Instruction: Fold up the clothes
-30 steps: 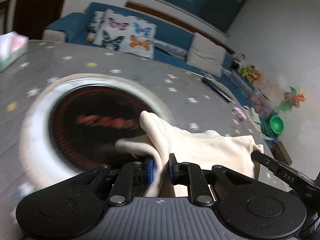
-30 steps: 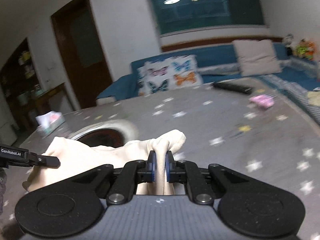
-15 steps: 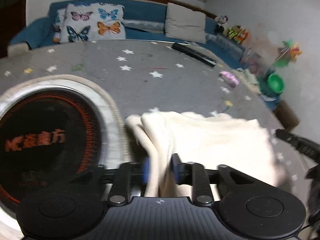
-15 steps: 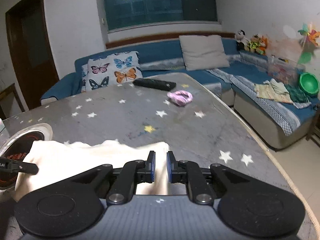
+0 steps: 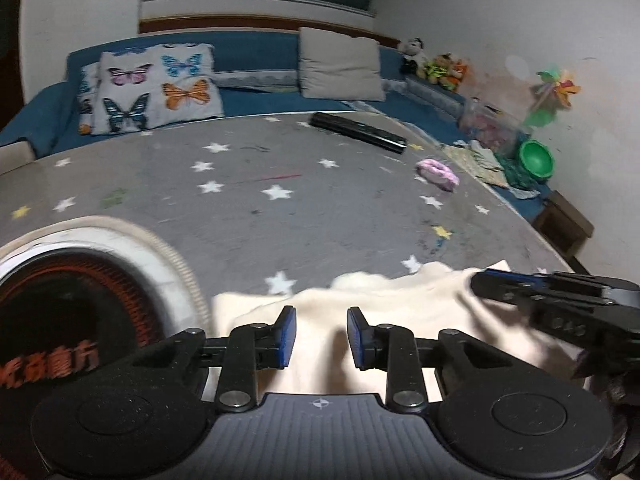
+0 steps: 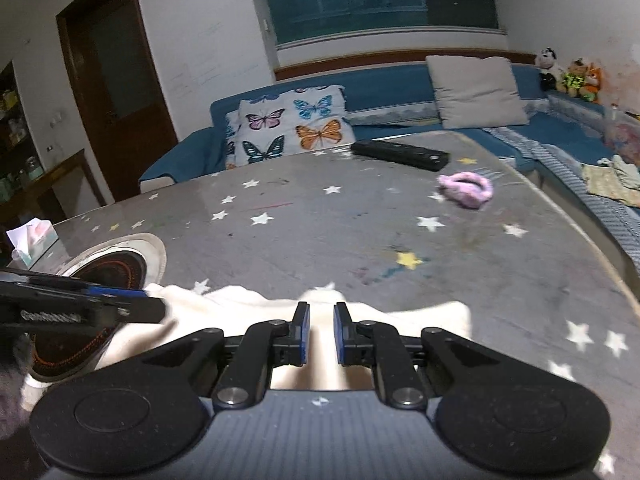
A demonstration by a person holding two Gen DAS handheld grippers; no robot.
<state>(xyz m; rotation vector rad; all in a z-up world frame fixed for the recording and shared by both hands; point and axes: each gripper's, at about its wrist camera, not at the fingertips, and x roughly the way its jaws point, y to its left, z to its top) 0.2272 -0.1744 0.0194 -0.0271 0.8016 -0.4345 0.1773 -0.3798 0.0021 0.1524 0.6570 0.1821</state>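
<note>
Claws (image 5: pixel 319 336) now apart (cloth (image 5: pixel 400 304) released)

Blurred orange characters on the cooktop (image 5: pixel 48 360), unreadable.

Both wrist views look low across the table (image 5: pixel 248 216), sharing the sofa (image 6: pixel 384 88).

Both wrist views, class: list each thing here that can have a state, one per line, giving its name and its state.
left gripper: open, jaws apart above the cloth.
right gripper: open, nothing pinched.
cream garment: lying on the table, released, folded edge rumpled.
table: covered by a grey star-print cloth.
round burner: partly overlapped by the garment.
door: shut.
</note>
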